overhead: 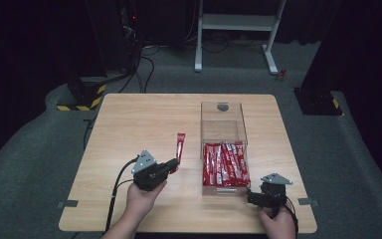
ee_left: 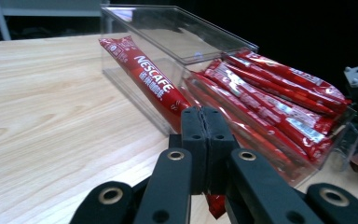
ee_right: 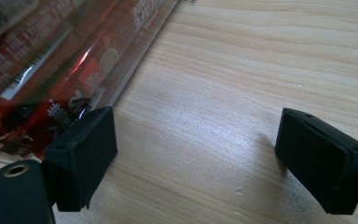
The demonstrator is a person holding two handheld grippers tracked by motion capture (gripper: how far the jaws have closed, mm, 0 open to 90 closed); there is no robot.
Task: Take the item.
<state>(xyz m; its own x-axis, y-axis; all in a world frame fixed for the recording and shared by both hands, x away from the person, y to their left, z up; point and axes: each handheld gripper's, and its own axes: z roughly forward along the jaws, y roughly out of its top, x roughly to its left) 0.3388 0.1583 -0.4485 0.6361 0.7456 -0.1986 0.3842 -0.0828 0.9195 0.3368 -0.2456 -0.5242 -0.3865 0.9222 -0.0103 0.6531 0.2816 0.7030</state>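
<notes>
While the left gripper [overhead: 173,165] sits over the pale wooden table [overhead: 129,119], its two black jaws are pressed together on the lower end of a single red Nescafé coffee stick sachet [ee_left: 144,79], which runs forward from the jaws and leans toward the clear plastic rectangular box [overhead: 222,124] just ahead and to that tool's right. From above, the sachet [overhead: 180,144] appears outside the box, close by its left wall, with its far end pointing away from the person. Inside the near half of the box lies a row of matching red sachets [overhead: 225,164], packed side by side. The likely step is adding this stick to them, and doing it well probably means lifting the free end clear of the wall, turning it parallel with the others, and lowering it before letting go, since a thin, floppy packet held by one end may droop and catch the rim. Farthest right, the right gripper [overhead: 255,197] rests at the box's near right corner, jaws wide apart and holding nothing, placed to steady the light box.
</notes>
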